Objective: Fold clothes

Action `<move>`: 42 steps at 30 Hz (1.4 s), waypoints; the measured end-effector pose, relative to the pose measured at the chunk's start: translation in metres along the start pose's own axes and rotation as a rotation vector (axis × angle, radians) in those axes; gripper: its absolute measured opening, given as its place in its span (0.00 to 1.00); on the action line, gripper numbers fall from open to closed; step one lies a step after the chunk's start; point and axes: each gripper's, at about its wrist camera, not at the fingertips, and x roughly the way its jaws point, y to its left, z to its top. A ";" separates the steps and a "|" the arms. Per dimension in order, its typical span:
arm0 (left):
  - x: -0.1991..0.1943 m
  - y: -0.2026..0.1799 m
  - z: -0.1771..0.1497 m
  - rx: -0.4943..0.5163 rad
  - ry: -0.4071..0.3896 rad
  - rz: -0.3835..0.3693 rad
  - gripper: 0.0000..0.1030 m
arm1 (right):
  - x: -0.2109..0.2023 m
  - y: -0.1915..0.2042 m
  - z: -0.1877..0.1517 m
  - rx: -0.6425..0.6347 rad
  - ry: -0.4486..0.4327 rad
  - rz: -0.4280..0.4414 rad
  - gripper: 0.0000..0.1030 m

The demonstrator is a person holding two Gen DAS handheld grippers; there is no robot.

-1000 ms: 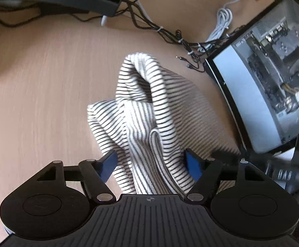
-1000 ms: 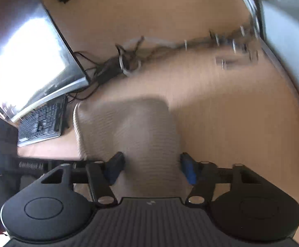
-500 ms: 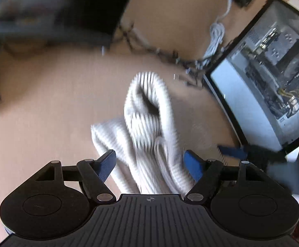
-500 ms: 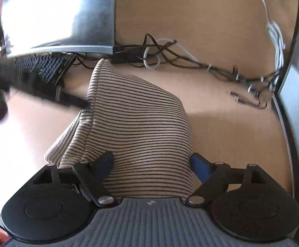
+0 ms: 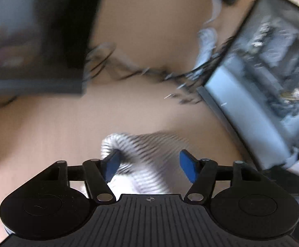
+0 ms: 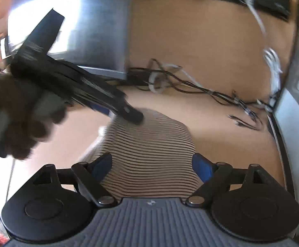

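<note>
both grippers [image 5: 149, 162] [image 6: 152, 164] open-jawed over the striped garment [image 6: 149, 154].

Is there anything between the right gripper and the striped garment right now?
Nothing visible. The striped garment already lies between the open fingers of the right gripper. The left gripper reaches over its far edge, beyond the right one, not between them.

Home office desk or computer workspace.
A tan wooden desktop [image 6: 190, 41] carries a dark flat monitor [image 6: 91, 33], tangled black and white cables [image 6: 190, 84] and an open-sided computer case [image 5: 272, 78].
</note>
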 end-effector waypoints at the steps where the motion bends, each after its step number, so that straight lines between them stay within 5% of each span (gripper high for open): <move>1: 0.003 0.007 -0.003 -0.024 0.013 0.001 0.62 | 0.005 0.005 -0.002 -0.015 0.018 0.007 0.82; 7: 0.011 0.020 -0.011 -0.062 0.032 0.024 0.71 | 0.025 0.011 -0.003 -0.005 0.070 0.048 0.90; 9: 0.014 0.025 -0.013 -0.101 0.035 0.011 0.71 | 0.026 0.009 0.000 0.010 0.087 0.074 1.00; 14: 0.003 0.023 -0.014 -0.126 0.020 0.012 0.71 | 0.029 0.027 -0.008 -0.078 0.092 0.049 1.00; 23: -0.028 0.019 -0.026 -0.160 -0.006 0.027 0.73 | 0.023 0.000 -0.008 -0.181 0.111 0.081 1.00; 34: -0.049 0.021 -0.056 -0.228 -0.045 0.120 0.75 | 0.033 -0.005 0.004 -0.110 0.201 0.059 1.00; 40: -0.052 0.019 -0.067 -0.214 -0.074 0.199 0.75 | -0.015 -0.022 0.014 -0.022 0.039 0.072 1.00; 41: -0.051 0.018 -0.068 -0.202 -0.078 0.215 0.75 | -0.016 -0.018 0.014 -0.030 0.018 0.048 0.98; 42: -0.050 0.017 -0.069 -0.192 -0.078 0.230 0.74 | -0.017 -0.014 0.014 -0.038 0.000 0.026 0.85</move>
